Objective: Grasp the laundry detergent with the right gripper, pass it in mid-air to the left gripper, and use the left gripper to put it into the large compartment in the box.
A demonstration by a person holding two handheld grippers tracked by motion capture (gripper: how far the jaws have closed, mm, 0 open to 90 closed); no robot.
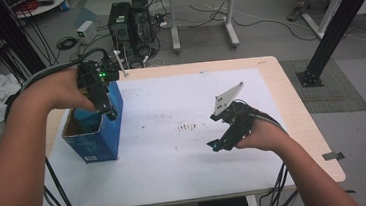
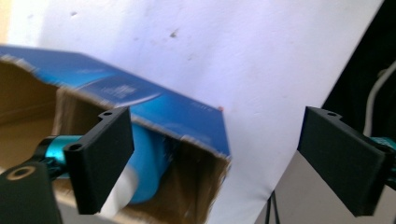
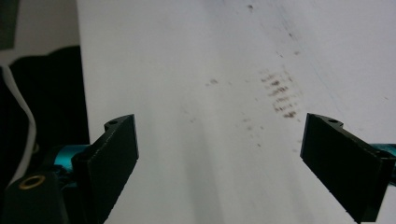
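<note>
From the high view, a blue box (image 1: 96,133) with an open top is being seen standing near the left edge of the white-covered surface (image 1: 175,154), with the left hand-held gripper (image 1: 107,109) being held over its open top. What lies inside is being revealed by the left gripper view alone: a blue tube-like object with a white end (image 2: 140,172) is lying within the brown cardboard interior of the box (image 2: 154,109), partly hidden behind one jaw. The jaws of the left hand-held gripper (image 2: 219,163) are being kept spread wide, one over the box opening, the other beyond the box's side.

The right hand-held gripper (image 1: 215,144) is being held low over the surface, well apart from the box, angled down and leftward, with its grey plate raised. In the right gripper view, the jaws of this hand-held gripper (image 3: 219,163) are being held wide apart with nothing between them, above a patch of brown smudges (image 3: 280,95) on the white covering. Both forearms are being extended from the bottom of the high view.
</note>
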